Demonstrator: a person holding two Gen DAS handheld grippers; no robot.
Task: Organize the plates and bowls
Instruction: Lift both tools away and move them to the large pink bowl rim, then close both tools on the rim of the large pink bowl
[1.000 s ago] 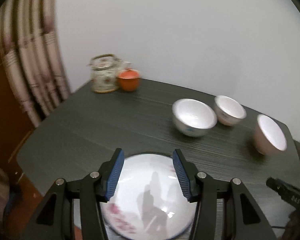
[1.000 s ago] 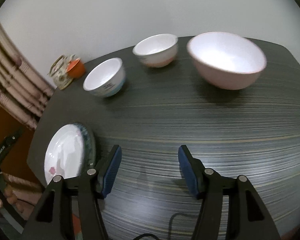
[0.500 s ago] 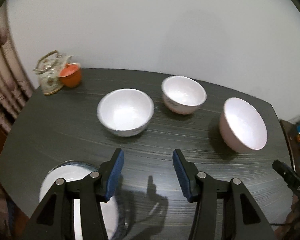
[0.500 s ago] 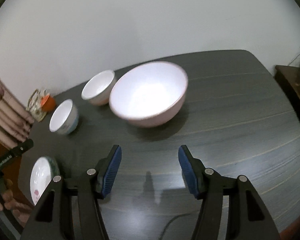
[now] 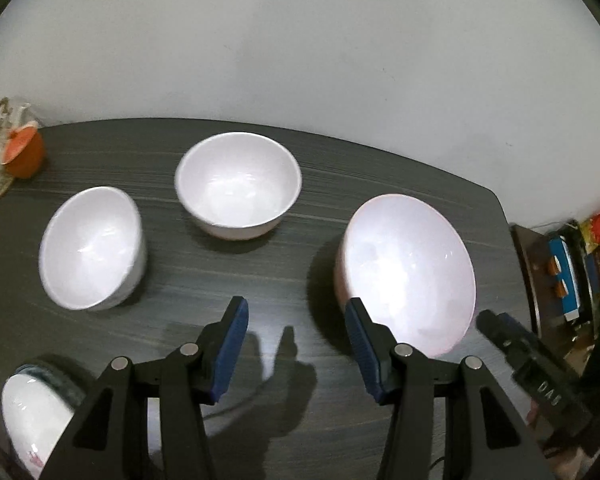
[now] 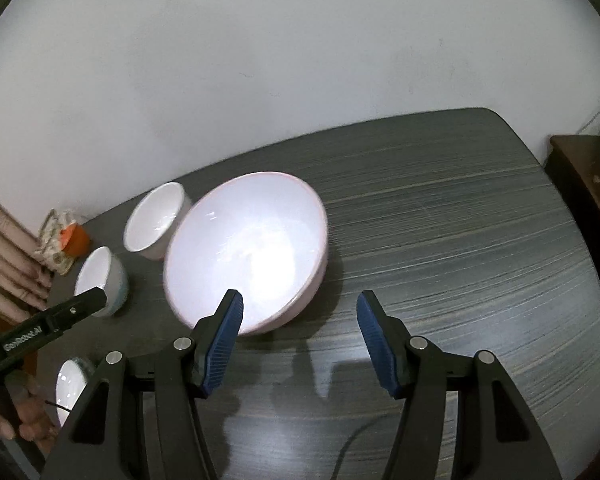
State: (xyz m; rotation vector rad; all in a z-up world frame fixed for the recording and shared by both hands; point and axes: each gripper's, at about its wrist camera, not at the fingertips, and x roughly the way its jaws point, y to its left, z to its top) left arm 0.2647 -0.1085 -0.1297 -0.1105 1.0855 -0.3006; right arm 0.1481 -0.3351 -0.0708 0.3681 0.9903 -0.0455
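Hovering over dark wood-grain table (image 5: pixel 380 184): left gripper (image 5: pixel 296 322) w/ blue pads spread, holding nothing. Likewise right gripper (image 6: pixel 298 312), spread, empty, just in front of large pink-rimmed white bowl (image 6: pixel 246 250). Sitting further left: two small white ceramic bowls (image 5: pixel 238 184) (image 5: pixel 92 248), apart. Lying at near-left table edge: white floral plate (image 5: pixel 32 420).

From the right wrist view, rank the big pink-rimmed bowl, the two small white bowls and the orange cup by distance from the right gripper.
1. Big pink-rimmed bowl, just ahead-left.
2, 3. Two small white bowls, further left: too close to call.
4. Orange cup, far left corner.
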